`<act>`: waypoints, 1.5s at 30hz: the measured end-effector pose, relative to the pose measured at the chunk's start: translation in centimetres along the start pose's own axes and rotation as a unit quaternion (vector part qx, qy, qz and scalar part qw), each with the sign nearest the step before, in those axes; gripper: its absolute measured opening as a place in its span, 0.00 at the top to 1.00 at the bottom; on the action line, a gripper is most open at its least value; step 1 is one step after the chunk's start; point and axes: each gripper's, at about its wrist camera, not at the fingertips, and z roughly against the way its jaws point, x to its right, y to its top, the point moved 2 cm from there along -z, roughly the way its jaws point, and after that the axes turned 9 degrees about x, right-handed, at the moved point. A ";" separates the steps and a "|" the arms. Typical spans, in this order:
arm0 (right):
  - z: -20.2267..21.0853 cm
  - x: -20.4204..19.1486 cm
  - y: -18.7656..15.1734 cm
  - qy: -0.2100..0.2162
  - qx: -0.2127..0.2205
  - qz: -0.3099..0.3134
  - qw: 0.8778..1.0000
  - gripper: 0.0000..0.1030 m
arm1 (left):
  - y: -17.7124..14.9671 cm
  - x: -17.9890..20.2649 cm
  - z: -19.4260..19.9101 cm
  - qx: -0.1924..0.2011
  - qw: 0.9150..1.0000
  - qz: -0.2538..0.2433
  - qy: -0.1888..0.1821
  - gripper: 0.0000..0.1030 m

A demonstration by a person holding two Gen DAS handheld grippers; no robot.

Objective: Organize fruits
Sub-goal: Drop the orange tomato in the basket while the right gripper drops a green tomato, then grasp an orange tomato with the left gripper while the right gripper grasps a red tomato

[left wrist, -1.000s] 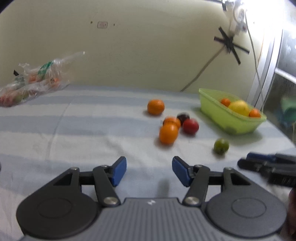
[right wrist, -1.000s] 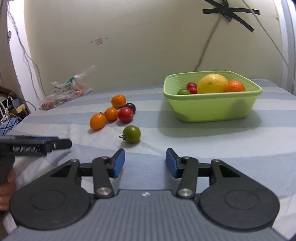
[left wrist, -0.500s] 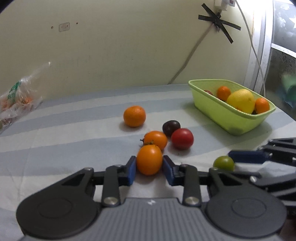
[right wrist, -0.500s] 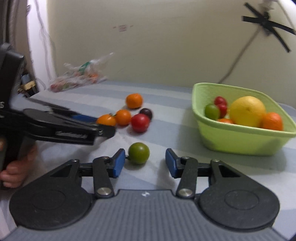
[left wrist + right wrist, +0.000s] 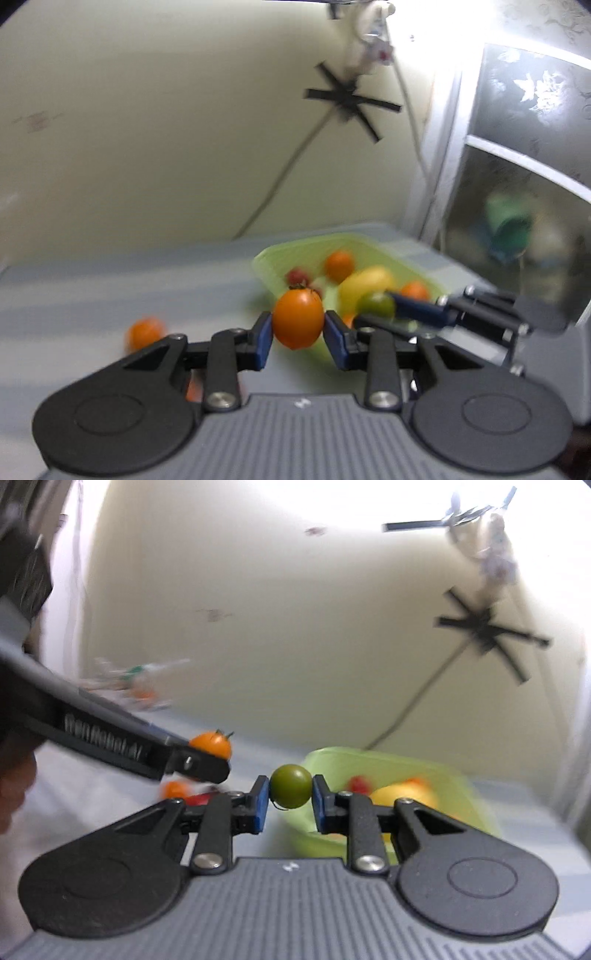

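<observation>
My left gripper (image 5: 298,332) is shut on an orange tomato (image 5: 298,318), held off the striped cloth in front of the lime green basket (image 5: 269,263). My right gripper (image 5: 290,794) has its jaws closing on a small green tomato (image 5: 290,785), and both blue pads touch it. In the left wrist view the green tomato (image 5: 376,306) hangs just right of the orange one, at the basket's near side. From the right wrist view, the left gripper (image 5: 207,764) reaches in from the left with the orange tomato (image 5: 211,743). The basket (image 5: 388,760) holds a yellow fruit (image 5: 365,286), an orange (image 5: 339,266) and red tomatoes.
An orange fruit (image 5: 144,332) lies on the cloth at the left, and a red tomato (image 5: 199,798) shows below the left gripper. A plastic bag (image 5: 136,683) of produce sits far left by the wall. A window frame (image 5: 443,192) stands behind the basket. A hand (image 5: 14,790) grips the left tool.
Both grippers closed on their tomatoes and lifted them off the cloth, the left with the orange one, the right with the green one. Both swung toward the basket, which now looks nearer.
</observation>
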 end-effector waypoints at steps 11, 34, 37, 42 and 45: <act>-2.1 3.9 -1.6 -0.035 -0.011 -0.074 0.997 0.61 | 0.6 1.0 -8.3 -0.056 0.998 0.017 0.006 0.66; -0.3 3.3 6.8 0.090 0.061 -0.200 0.974 0.61 | -3.8 -12.0 6.9 0.002 0.979 0.115 0.170 0.66; -1.5 0.3 6.0 0.130 0.012 -0.188 0.974 0.61 | -4.9 -12.1 6.3 -0.007 0.981 0.124 0.151 0.66; -3.4 -5.9 1.9 0.125 -0.067 -0.035 0.989 0.61 | -5.3 -11.6 5.1 -0.027 0.989 0.114 0.094 0.66; -4.9 -7.0 1.0 0.110 -0.087 0.001 0.990 0.61 | -4.9 -11.2 4.2 -0.030 0.990 0.114 0.072 0.64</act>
